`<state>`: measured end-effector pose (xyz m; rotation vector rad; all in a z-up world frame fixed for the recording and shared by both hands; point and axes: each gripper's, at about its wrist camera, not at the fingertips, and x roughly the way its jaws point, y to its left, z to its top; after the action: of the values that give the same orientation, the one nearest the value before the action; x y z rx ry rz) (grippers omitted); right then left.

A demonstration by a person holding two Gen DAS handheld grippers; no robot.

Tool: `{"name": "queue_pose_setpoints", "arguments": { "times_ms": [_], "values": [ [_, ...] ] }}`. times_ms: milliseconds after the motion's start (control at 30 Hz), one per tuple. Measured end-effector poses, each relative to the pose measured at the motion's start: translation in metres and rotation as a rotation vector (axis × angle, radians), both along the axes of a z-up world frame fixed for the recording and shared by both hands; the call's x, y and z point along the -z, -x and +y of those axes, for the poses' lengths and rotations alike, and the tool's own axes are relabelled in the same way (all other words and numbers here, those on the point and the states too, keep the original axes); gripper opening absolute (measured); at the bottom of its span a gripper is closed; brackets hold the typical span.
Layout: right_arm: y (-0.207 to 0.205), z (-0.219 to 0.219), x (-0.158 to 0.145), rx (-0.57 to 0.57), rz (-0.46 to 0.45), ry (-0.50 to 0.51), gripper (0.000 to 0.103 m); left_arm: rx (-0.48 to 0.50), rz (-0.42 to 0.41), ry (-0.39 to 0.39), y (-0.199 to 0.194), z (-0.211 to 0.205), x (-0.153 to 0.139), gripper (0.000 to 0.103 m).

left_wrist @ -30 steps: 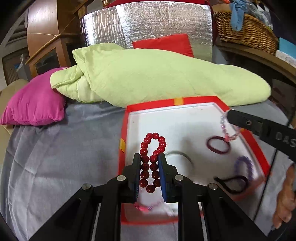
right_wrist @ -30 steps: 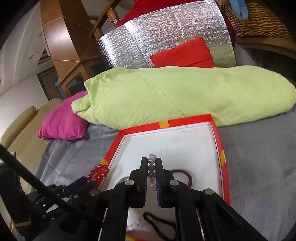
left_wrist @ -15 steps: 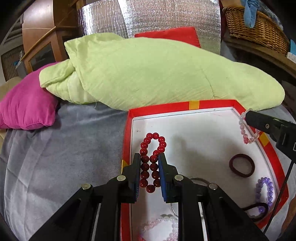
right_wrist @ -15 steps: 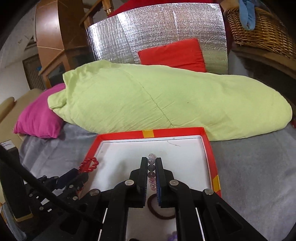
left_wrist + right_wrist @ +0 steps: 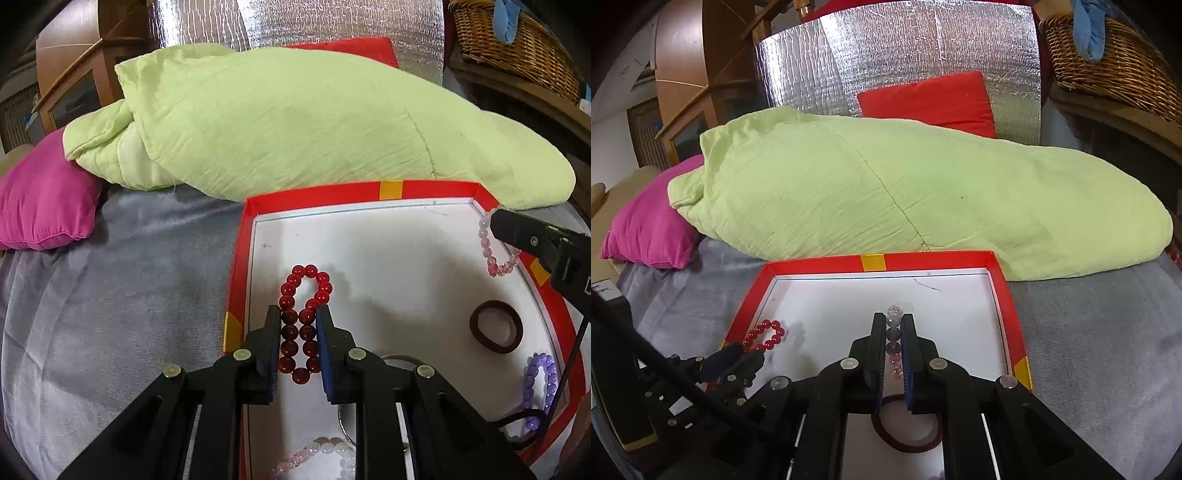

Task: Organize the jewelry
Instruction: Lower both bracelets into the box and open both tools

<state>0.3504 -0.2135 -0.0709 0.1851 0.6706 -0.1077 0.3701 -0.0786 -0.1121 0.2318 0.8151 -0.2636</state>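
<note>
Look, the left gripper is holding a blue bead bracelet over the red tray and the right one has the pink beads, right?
Not quite: the bracelet in the left gripper is dark red, not blue, as the left wrist view shows. The rest holds: it is over the red tray, and the right gripper has the pink beads.

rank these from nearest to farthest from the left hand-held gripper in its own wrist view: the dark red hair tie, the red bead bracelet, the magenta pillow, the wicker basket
1. The red bead bracelet, clamped between the left hand-held gripper's fingers.
2. The dark red hair tie, to the right, on the tray floor.
3. The magenta pillow, far left on the grey cover.
4. The wicker basket, top right, beyond the green duvet.
</note>
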Motion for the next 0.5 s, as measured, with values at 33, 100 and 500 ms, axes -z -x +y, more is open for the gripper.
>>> {"name": "queue_pose_setpoints", "arguments": {
  "times_ms": [33,100,500],
  "values": [
    [-0.001,0.0,0.001,0.0,0.002,-0.001,0.009,0.0,0.002,-0.002,0.0,0.0,0.001,0.02],
    [-0.002,-0.001,0.002,0.005,0.005,-0.005,0.009,-0.001,0.006,-0.006,-0.001,-0.001,0.002,0.02],
    [-0.002,-0.01,0.005,0.038,0.011,-0.021,0.023,0.007,-0.047,-0.023,0.012,-0.001,-0.01,0.059]
  ]
}}
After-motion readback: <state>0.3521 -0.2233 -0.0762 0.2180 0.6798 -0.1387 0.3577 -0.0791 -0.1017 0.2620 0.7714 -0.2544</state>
